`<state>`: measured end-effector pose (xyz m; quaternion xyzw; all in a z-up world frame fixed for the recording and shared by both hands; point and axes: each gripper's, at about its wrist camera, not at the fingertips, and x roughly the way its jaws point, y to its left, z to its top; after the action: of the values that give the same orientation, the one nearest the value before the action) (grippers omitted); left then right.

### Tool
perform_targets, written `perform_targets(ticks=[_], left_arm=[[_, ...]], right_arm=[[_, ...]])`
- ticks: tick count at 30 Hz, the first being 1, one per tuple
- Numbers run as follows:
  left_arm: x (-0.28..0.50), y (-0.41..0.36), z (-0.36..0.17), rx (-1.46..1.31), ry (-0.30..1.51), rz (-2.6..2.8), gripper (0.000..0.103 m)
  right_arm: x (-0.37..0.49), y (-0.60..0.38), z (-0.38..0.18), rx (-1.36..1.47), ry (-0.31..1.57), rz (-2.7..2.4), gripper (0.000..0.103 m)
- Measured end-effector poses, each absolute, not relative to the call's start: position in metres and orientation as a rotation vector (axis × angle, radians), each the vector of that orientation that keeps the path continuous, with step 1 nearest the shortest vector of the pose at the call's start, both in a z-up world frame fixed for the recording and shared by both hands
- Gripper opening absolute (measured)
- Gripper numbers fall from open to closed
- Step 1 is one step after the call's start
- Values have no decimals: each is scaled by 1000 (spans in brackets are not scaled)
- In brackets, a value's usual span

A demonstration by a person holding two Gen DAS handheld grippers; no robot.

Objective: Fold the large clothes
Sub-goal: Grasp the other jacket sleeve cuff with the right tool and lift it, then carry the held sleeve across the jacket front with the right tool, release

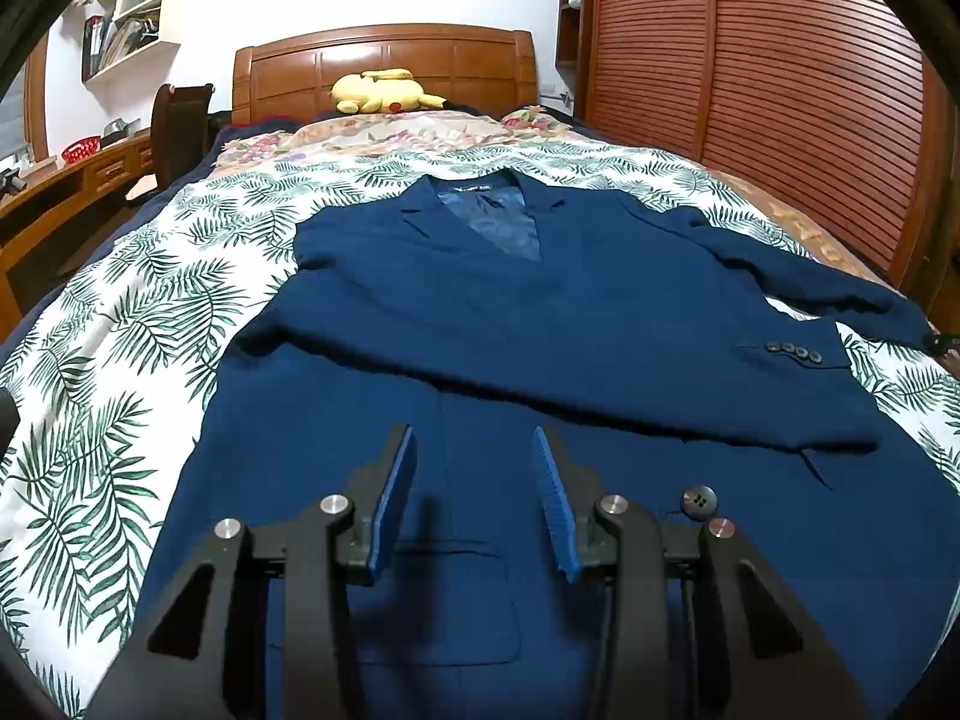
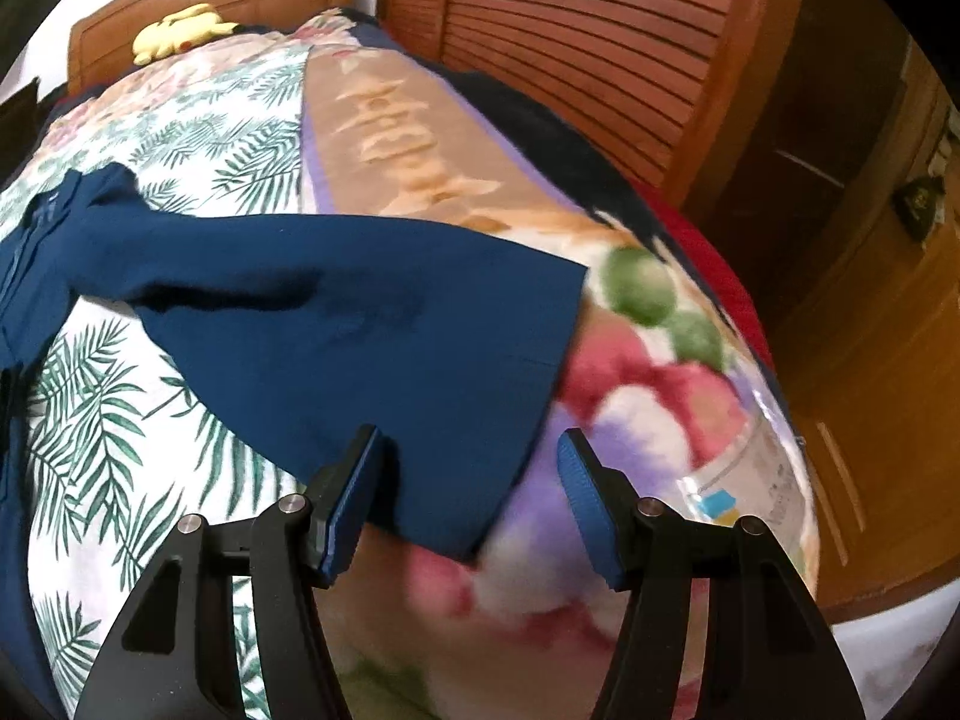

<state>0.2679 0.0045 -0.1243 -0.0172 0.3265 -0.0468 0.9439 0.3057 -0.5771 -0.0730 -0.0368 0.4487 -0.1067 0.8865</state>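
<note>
— Two grippers, both spread wide and holding nothing. Start on the left?

— Left gripper point(image 1: 474, 450) hangs over the lower front of the jacket point(image 1: 540, 312), its blue pads point(image 1: 393, 498) parted with only cloth showing between them. Off to its left lies the leaf-print sheet point(image 1: 120, 300). Straight ahead, one sleeve point(image 1: 540, 360) is folded across the jacket's chest, its cuff buttons point(image 1: 792, 351) ahead and to the right. A single large button point(image 1: 699, 499) sits just beside the gripper's right finger.

— And beyond the jacket?

— Far ahead, a yellow plush toy point(image 1: 384, 90) rests against the wooden headboard point(image 1: 384, 60).

— Now the right one.

— Right gripper point(image 2: 468, 450) is also wide. The jacket's other sleeve point(image 2: 360, 312) stretches from the far left toward it, and the cuff end lies between the two fingers, nearer the left one. I can't tell whether that finger touches the cloth. Leaf-print sheet lies to its left; a flowered blanket point(image 2: 630, 396), blurred, spreads under and right of it. Slatted wardrobe doors point(image 2: 570, 30) stand ahead and to the right.
</note>
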Motion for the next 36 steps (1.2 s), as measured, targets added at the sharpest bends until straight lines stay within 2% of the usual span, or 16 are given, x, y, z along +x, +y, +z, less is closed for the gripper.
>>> perform_targets(ticks=[2, 4, 7, 16, 30, 36], left_arm=[[269, 6, -123, -43, 669, -103, 39], [269, 6, -123, -47, 679, -115, 39], [264, 5, -117, -40, 673, -132, 39], [241, 1, -103, -27, 673, -220, 39], [206, 35, -92, -25, 669, -207, 39], [197, 50, -93, -28, 670, -180, 39]], right_arm=[[310, -574, -75, -93, 942, -224, 40], [312, -571, -70, -96, 935, -209, 18], [309, -562, -56, -147, 887, -222, 10], [307, -491, 8, -259, 756, -199, 7], [328, -340, 49, -418, 657, -21, 7], [337, -280, 83, -485, 575, 43, 6]])
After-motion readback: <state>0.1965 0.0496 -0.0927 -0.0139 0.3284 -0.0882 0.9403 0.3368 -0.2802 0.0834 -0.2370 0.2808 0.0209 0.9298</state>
